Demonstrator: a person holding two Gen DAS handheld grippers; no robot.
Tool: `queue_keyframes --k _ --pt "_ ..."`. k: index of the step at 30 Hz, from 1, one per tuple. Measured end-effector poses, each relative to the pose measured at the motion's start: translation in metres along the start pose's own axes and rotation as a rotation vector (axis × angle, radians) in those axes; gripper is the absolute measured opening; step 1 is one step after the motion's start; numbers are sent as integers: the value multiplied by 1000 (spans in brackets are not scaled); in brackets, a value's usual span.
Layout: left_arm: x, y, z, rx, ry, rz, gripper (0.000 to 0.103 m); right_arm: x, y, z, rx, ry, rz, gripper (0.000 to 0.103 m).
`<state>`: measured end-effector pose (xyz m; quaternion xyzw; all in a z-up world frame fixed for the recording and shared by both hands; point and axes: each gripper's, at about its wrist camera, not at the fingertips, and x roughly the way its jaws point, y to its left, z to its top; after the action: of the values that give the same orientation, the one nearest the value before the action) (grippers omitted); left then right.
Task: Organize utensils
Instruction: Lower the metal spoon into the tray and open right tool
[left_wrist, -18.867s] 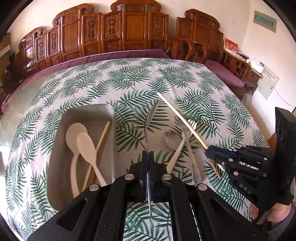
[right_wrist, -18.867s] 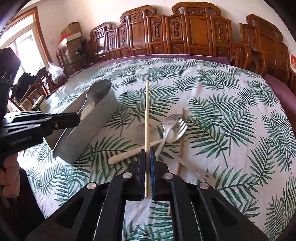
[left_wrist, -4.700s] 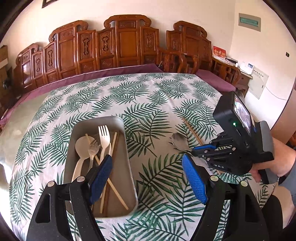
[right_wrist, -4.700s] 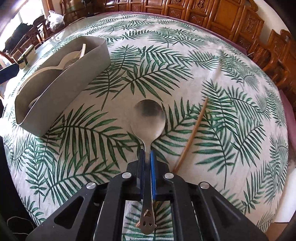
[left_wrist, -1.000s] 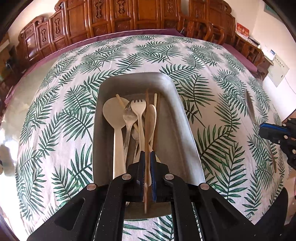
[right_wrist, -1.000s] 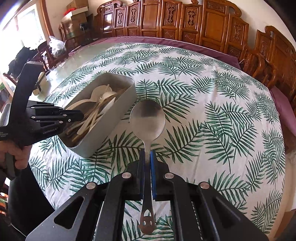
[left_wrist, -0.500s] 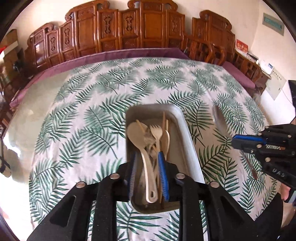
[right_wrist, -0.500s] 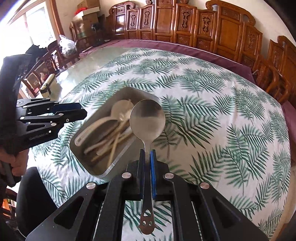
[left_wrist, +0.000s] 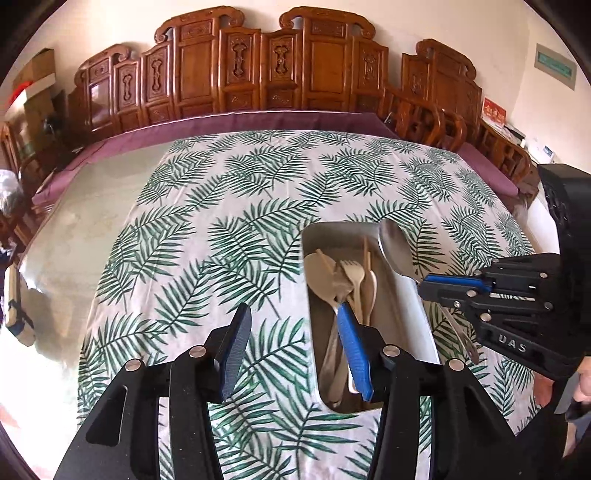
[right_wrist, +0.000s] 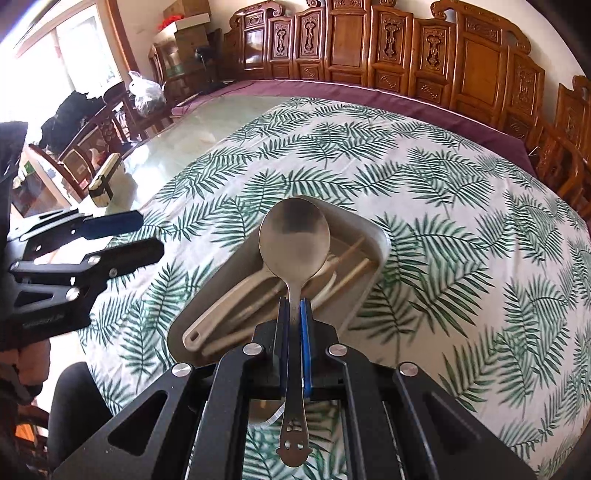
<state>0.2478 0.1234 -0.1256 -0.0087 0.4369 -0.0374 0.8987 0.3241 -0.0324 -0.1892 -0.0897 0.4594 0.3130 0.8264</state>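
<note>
A grey tray sits on the palm-leaf tablecloth and holds several beige spoons, forks and wooden chopsticks. My right gripper is shut on a metal spoon by its handle and holds the bowl over the tray. It also shows in the left wrist view, with the spoon above the tray's right wall. My left gripper is open and empty, left of the tray; in the right wrist view it is at the left.
Carved wooden chairs line the far side of the table. The bare glass tabletop lies left of the cloth, with a small box on it. A purple runner edges the far side.
My left gripper has opened wider and drawn back to the left of the tray. My right gripper has carried the metal spoon over the tray.
</note>
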Motion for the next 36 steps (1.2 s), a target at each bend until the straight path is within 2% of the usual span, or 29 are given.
queue_keyframes --k 11,21,26,36 --pt "-7 22 -3 -28 -5 19 48 32 12 14 57 0 15 7" --pt "-3 27 -8 -32 5 27 48 66 4 12 91 36 -71 7" --pt "-2 29 -10 -38 10 29 48 77 -2 13 106 56 -88 7" --pt "1 29 -12 -37 16 36 48 83 6 15 92 31 1 7"
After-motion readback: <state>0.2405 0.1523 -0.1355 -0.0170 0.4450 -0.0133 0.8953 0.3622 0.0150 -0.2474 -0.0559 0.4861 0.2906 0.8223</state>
